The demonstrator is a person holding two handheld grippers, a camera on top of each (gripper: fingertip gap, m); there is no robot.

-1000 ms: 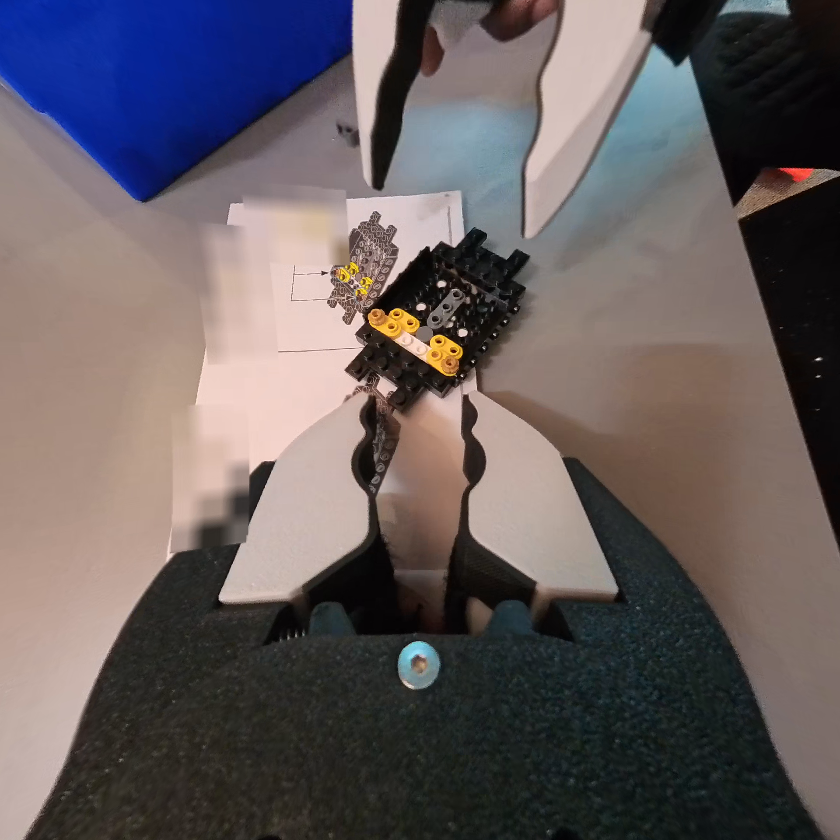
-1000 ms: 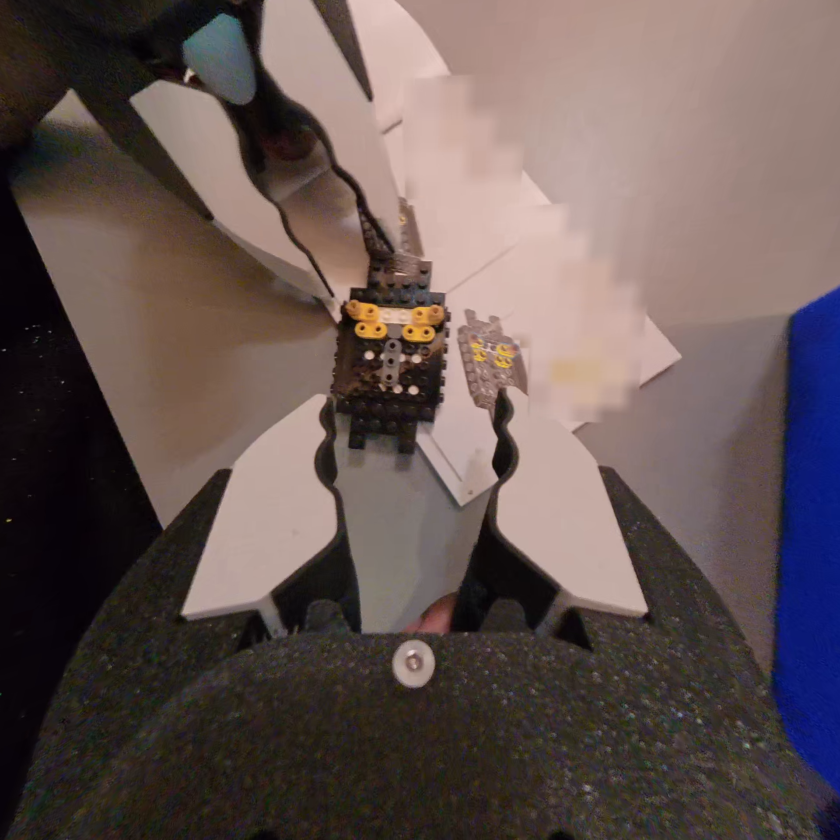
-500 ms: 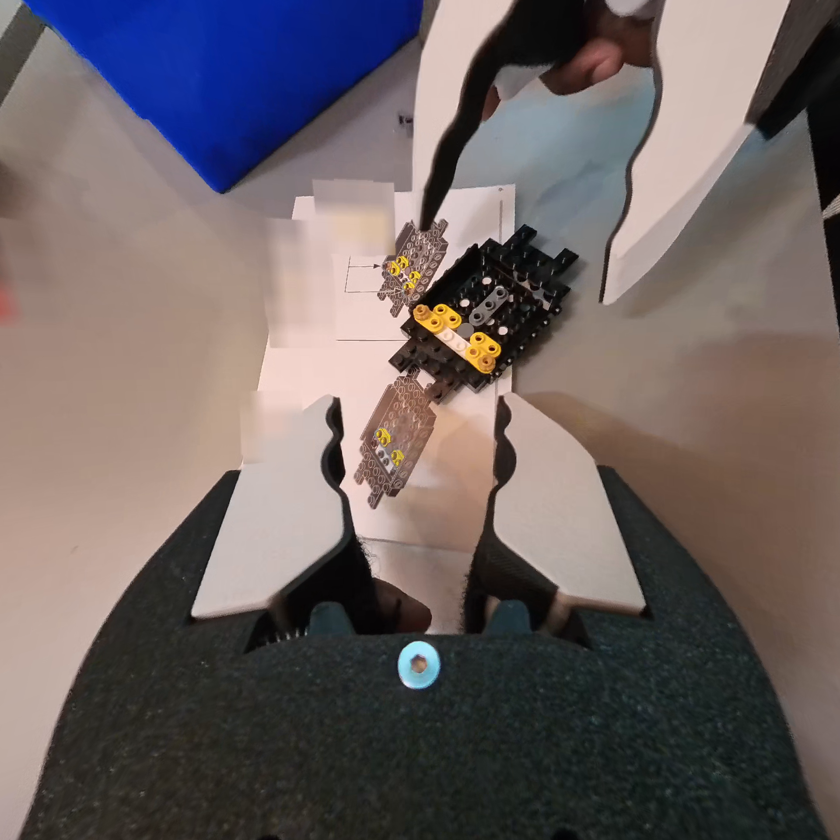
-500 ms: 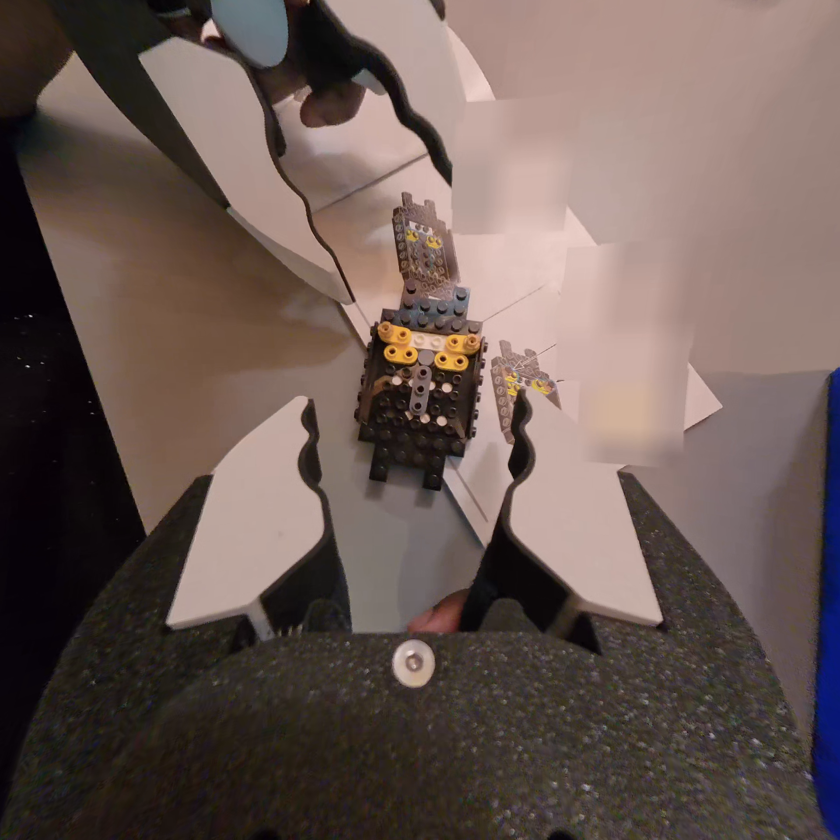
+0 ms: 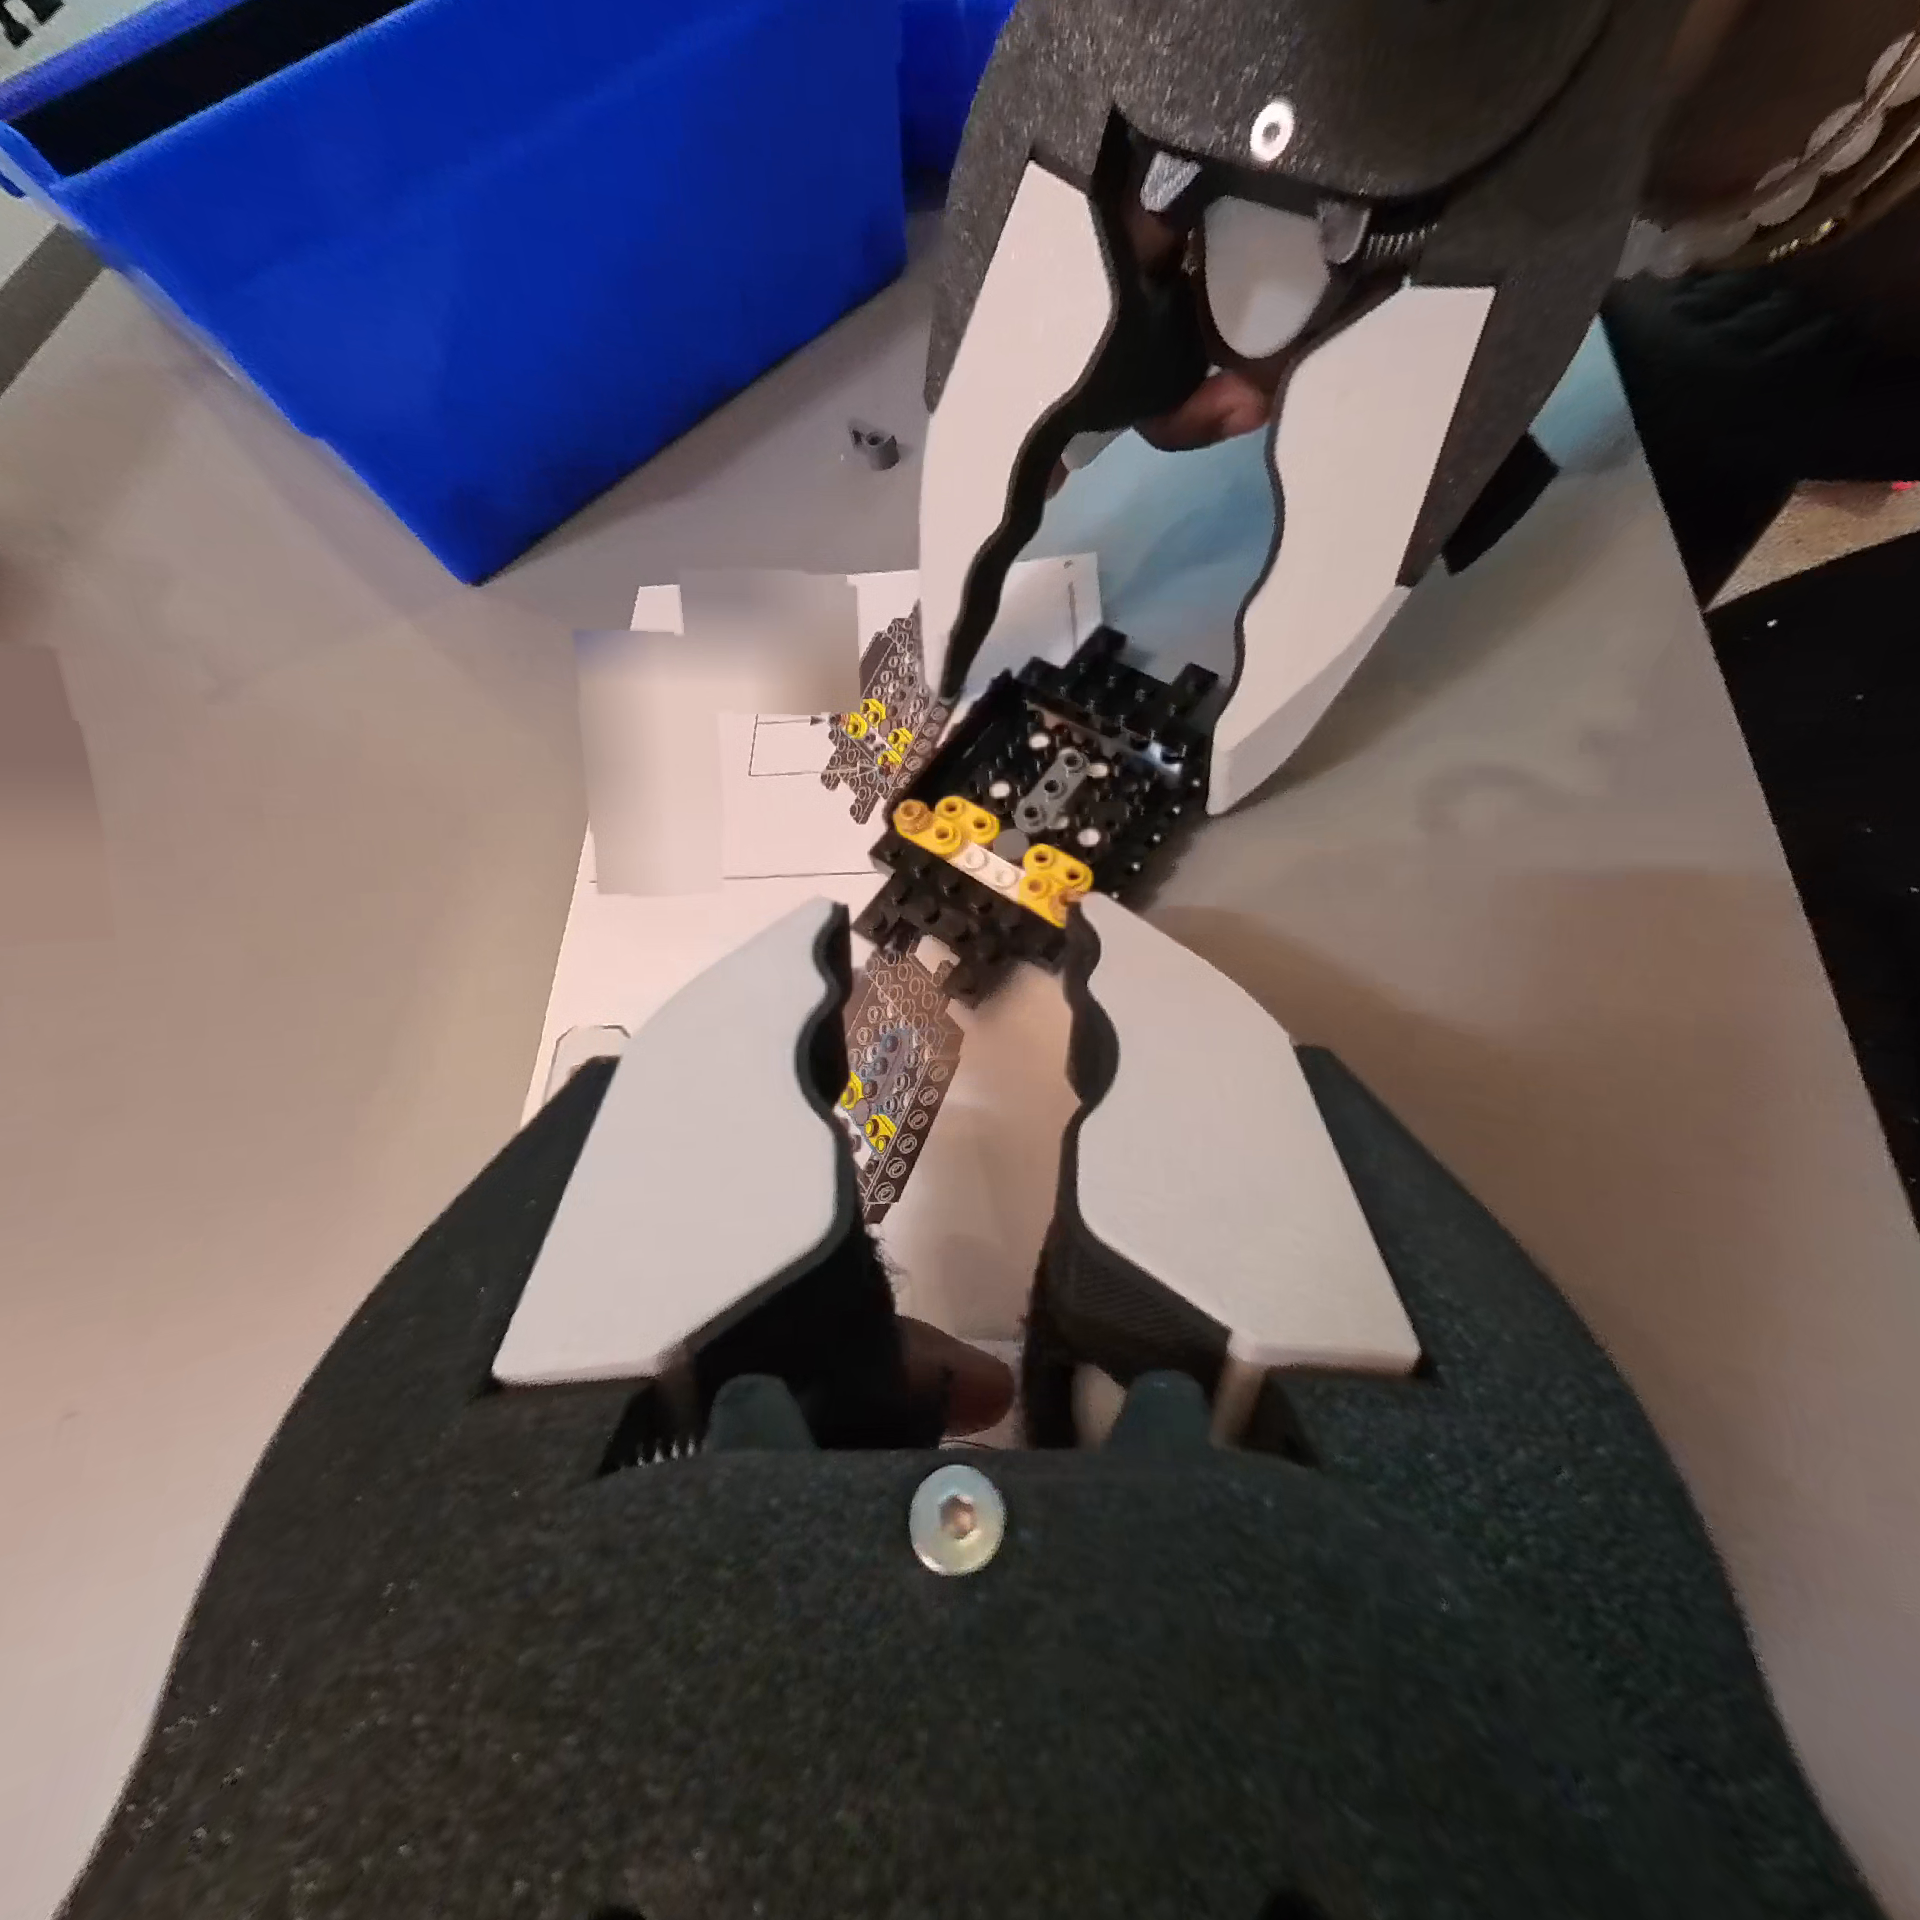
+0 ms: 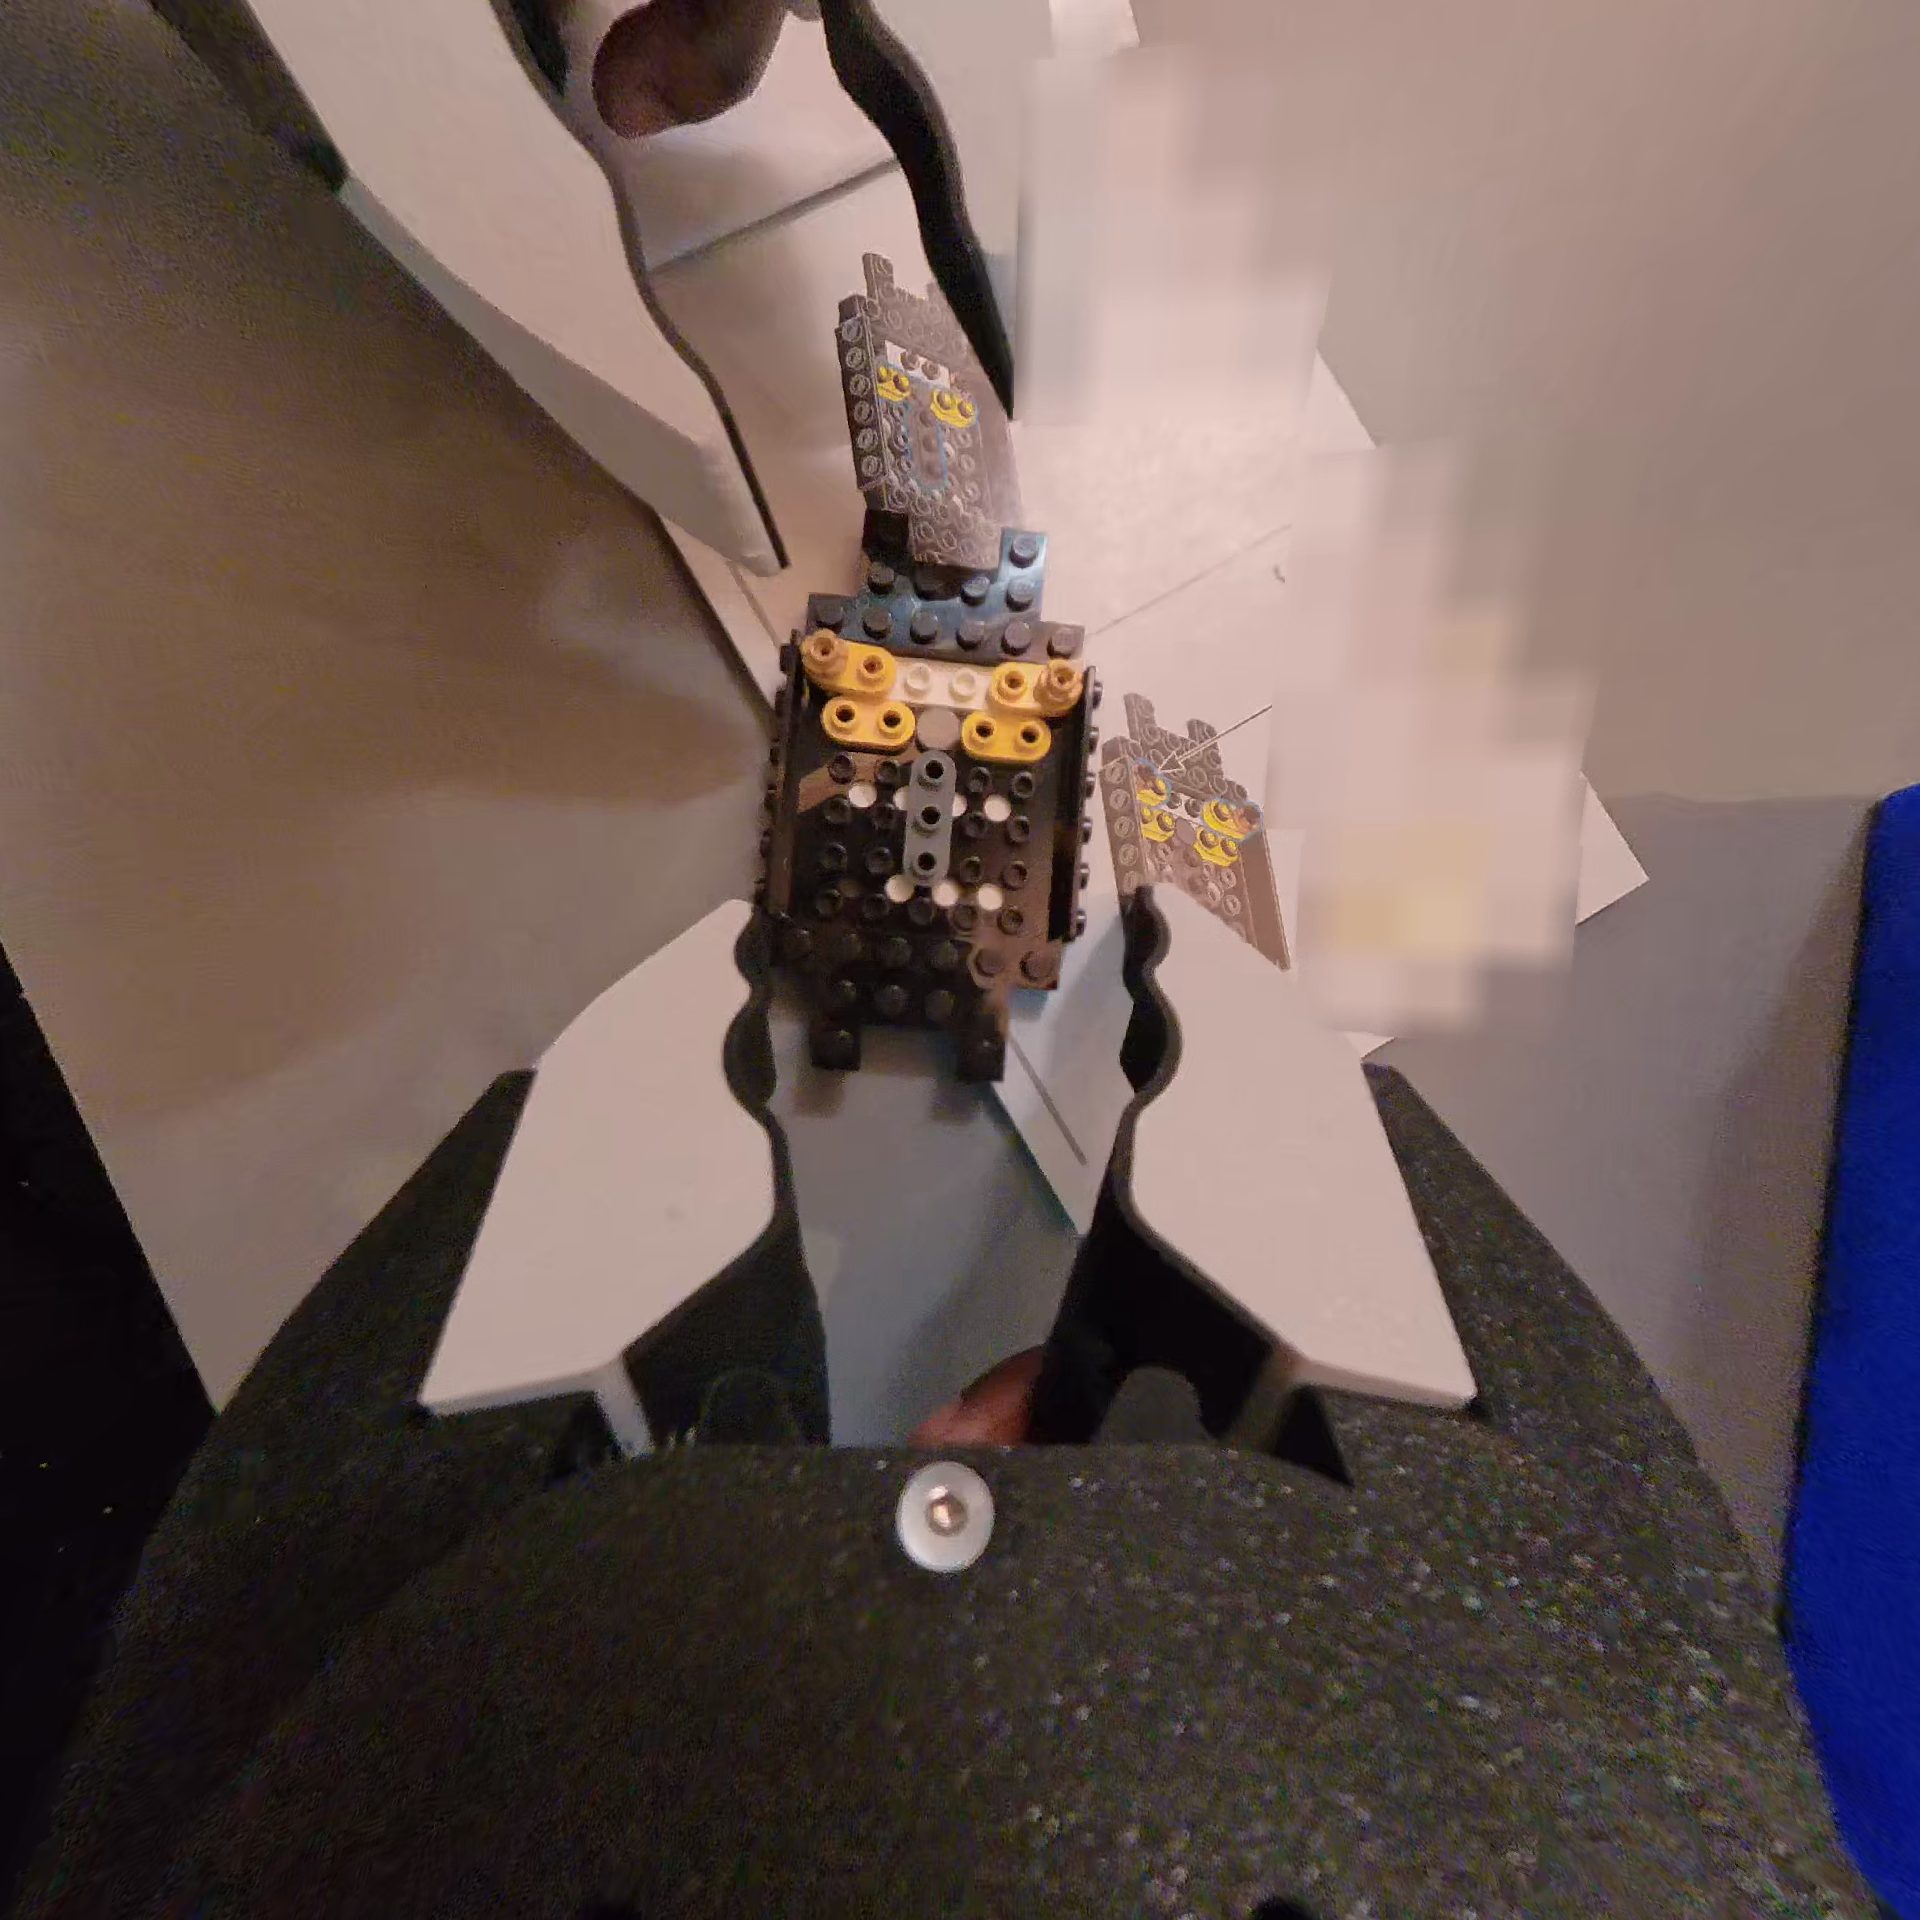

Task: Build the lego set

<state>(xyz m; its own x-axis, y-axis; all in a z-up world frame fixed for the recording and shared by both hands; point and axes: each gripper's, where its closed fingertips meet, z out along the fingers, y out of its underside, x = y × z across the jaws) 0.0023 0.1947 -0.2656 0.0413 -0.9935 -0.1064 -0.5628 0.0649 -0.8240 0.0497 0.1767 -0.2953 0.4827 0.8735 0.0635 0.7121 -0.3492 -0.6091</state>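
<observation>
Left wrist view: left gripper (image 5: 961,920) and right gripper (image 5: 1081,743) both spread, bracketing opposite ends of the black brick chassis (image 5: 1039,821) on instruction sheets (image 5: 665,935), near table's right edge

Both grippers have closed in around the black brick model (image 6: 925,831).
</observation>
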